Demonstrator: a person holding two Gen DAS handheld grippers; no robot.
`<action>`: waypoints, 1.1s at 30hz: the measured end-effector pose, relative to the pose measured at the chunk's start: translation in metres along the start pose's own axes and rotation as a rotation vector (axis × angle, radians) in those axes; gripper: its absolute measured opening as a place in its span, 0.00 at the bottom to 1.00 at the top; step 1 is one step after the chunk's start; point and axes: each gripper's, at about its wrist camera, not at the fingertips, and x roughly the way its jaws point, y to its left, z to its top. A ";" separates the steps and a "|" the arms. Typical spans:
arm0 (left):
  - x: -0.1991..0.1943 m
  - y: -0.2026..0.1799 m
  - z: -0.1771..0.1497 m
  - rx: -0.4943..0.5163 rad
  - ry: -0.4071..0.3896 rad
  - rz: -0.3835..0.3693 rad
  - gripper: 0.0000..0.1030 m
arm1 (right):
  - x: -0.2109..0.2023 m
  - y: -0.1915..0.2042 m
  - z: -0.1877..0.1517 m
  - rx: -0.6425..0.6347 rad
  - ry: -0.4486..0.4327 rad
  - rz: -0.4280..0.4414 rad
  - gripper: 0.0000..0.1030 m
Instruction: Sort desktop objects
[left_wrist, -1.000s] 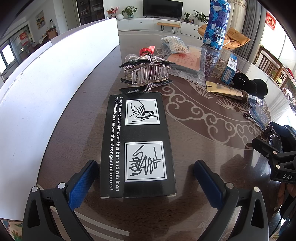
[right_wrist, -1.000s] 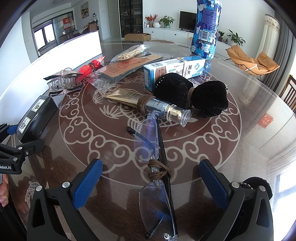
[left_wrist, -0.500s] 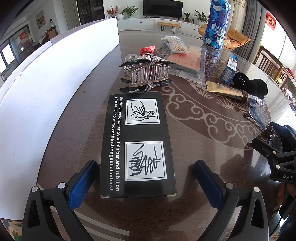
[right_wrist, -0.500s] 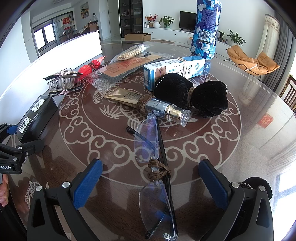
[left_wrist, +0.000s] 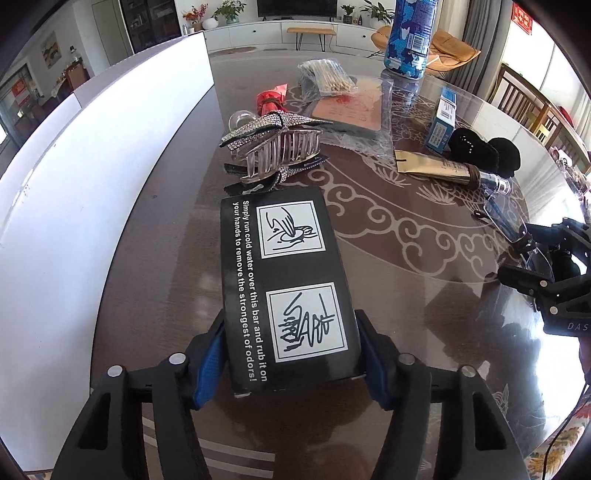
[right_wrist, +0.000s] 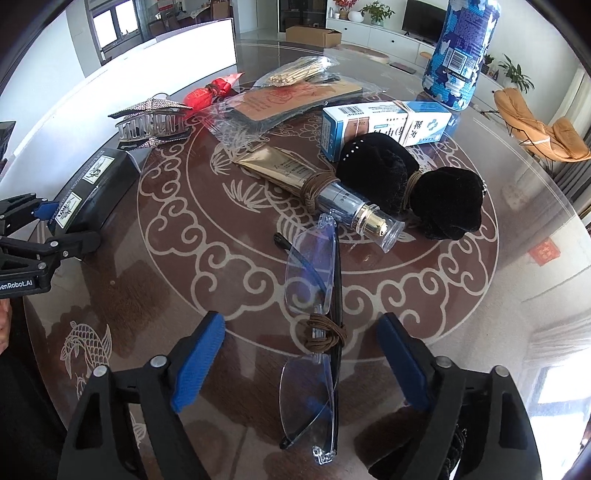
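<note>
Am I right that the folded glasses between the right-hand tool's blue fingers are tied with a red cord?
Not quite: the cord is brown, not red, as the right wrist view shows. The glasses do lie between the right gripper's blue fingers.

Black box (left_wrist: 284, 291) printed with white lettering and two white panels of black line drawing. Blue pads (right_wrist: 199, 360) on black gripper frames. Dark brown table (right_wrist: 461, 295) under a pale cream scroll-and-cloud pattern, with a pale fish motif near one edge. Clear hair claw (left_wrist: 277, 151) trimmed with silvery rhinestones on black. Red wrapper (right_wrist: 210, 92). Gold tube (right_wrist: 280, 171) with clear cap and brown cord wound around it. Black velvet bow (right_wrist: 417, 184). White and blue carton (right_wrist: 384, 123) with a barcode. Blue and white camouflage-patterned bottle (right_wrist: 460, 55). Clear, blue-tinted glasses (right_wrist: 314, 295) with a black arm, bound in brown cord. White board (left_wrist: 74, 177).
</note>
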 end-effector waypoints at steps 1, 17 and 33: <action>0.000 0.002 0.001 -0.003 0.000 -0.010 0.59 | -0.002 -0.001 0.001 0.004 0.000 -0.008 0.56; -0.056 0.006 -0.020 0.025 -0.086 -0.090 0.56 | -0.053 0.014 -0.008 0.034 -0.029 0.034 0.15; -0.008 -0.002 -0.015 0.040 0.113 -0.069 0.60 | -0.067 0.025 -0.013 0.034 -0.044 0.086 0.15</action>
